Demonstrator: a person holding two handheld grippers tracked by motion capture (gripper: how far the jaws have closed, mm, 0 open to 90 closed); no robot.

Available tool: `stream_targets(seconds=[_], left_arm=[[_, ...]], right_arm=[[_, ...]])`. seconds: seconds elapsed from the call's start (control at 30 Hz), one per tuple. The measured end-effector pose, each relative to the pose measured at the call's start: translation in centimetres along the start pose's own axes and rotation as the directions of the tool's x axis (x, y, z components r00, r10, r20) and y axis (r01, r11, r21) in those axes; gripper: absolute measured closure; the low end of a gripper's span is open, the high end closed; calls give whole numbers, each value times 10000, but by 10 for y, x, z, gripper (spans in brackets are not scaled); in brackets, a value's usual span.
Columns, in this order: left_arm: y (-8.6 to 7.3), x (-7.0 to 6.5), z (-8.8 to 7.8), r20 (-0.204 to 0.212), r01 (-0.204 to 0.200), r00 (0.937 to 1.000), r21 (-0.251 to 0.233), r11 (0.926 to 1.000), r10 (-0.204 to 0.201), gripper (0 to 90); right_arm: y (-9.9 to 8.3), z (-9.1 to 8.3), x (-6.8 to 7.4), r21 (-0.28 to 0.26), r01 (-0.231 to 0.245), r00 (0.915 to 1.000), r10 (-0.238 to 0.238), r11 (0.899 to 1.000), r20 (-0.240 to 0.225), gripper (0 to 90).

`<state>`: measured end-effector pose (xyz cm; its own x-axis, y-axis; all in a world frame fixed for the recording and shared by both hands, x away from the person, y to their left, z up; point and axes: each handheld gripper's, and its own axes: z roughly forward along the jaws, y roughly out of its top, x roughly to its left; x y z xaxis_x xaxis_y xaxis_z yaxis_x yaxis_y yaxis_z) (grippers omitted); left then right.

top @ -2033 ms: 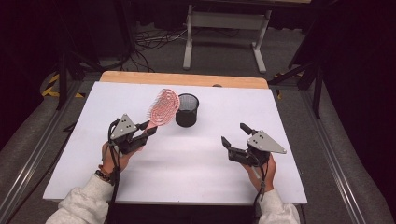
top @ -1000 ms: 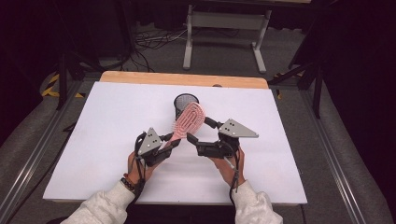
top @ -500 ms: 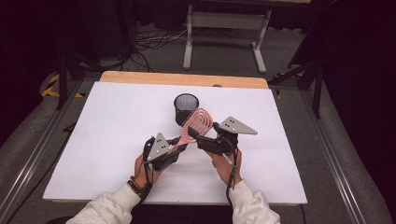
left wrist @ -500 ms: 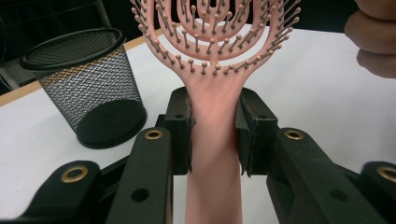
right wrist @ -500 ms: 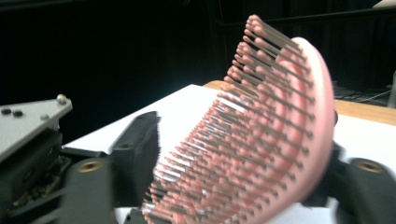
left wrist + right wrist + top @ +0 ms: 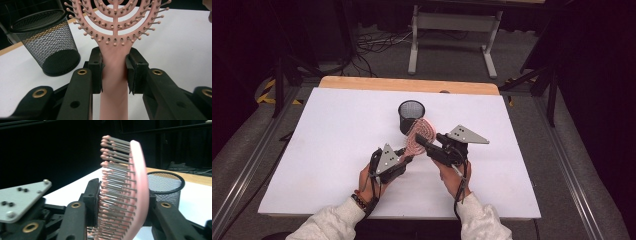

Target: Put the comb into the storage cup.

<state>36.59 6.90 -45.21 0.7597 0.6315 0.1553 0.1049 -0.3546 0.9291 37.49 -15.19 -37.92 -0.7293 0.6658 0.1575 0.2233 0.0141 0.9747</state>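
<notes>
right claw (image 6: 424, 142) moved in | now grips hairbrush (image 6: 418, 134) head

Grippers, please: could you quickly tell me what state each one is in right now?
Left gripper: shut on the pink hairbrush, at its handle.
Right gripper: jaws around the brush head; whether they clamp it cannot be told.

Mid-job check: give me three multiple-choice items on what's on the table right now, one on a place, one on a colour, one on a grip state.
1. Where does the mesh cup stand?
A. beyond the brush
B. at the near edge
C. off the table

2. What colour is the brush?
A. blue
B. pink
C. green

3. What holds the brush handle?
A. nothing
B. a bare hand
C. the left gripper

A: high view shows the cup farther from the person.
B: pink in all views.
C: left gripper view shows both jaws pressed on the handle; the right gripper brackets the head.
</notes>
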Motion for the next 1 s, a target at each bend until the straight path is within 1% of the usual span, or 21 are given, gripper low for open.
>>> stream_targets(seconds=[0.17, 0.23, 0.3, 0.4, 0.47, 0.53, 0.57, 0.63, 0.7, 0.77, 0.83, 0.93, 1.0], left_arm=[[0, -2, 0, -177, -107, 9998, -54, 9999, 106, 695], [0, -3, 0, -227, -215, 9995, -35, 9998, 214, 693], [0, -3, 0, -214, -219, 9995, -62, 9997, 218, 691], [1, -4, 0, -341, -364, 9988, -53, 9993, 361, 676], [2, -4, 1, -306, -452, 9985, 94, 9989, 454, 619], [1, -3, 1, -310, -449, 9985, 129, 9989, 453, 596], [1, -3, 1, -271, -405, 9988, 134, 9991, 409, 591], [2, -3, 1, -185, -444, 9988, 158, 9989, 447, 562], [2, -2, 1, -87, -448, 9989, 221, 9988, 450, 500], [3, -2, 2, -25, -549, 9985, 328, 9980, 550, 420], [2, -1, 3, 33, -425, 9991, 360, 9984, 424, 355], [2, 2, 2, 247, -331, 9992, 419, 9986, 321, 300], [2, 4, 1, 267, -432, 9988, 398, 9983, 421, 273]], right_arm=[[1, -1, 3, 36, 145, 9998, -145, 9999, -102, 631], [2, -1, 5, 21, 179, 9997, -179, 9998, -136, 633], [3, -1, 7, 40, 324, 9994, -324, 9995, -125, 634], [4, -2, 10, 53, 557, 9984, -556, 9984, -129, 636], [5, -3, 12, 40, 744, 9972, -743, 9972, -94, 637], [6, -4, 13, 4, 886, 9961, -886, 9961, -3, 638], [6, -4, 13, -14, 923, 9957, -923, 9957, 7, 638], [6, -5, 13, -30, 1003, 9950, -1003, 9950, 26, 639], [6, -7, 13, -55, 1132, 9935, -1131, 9936, 79, 639], [7, -9, 12, -115, 1112, 9938, -1111, 9937, 97, 639], [8, -11, 11, -119, 1147, 9933, -1146, 9933, 112, 639], [8, -14, 9, -142, 1205, 9925, -1202, 9926, 235, 640], [8, -15, 7, -196, 1198, 9926, -1193, 9926, 244, 640]])
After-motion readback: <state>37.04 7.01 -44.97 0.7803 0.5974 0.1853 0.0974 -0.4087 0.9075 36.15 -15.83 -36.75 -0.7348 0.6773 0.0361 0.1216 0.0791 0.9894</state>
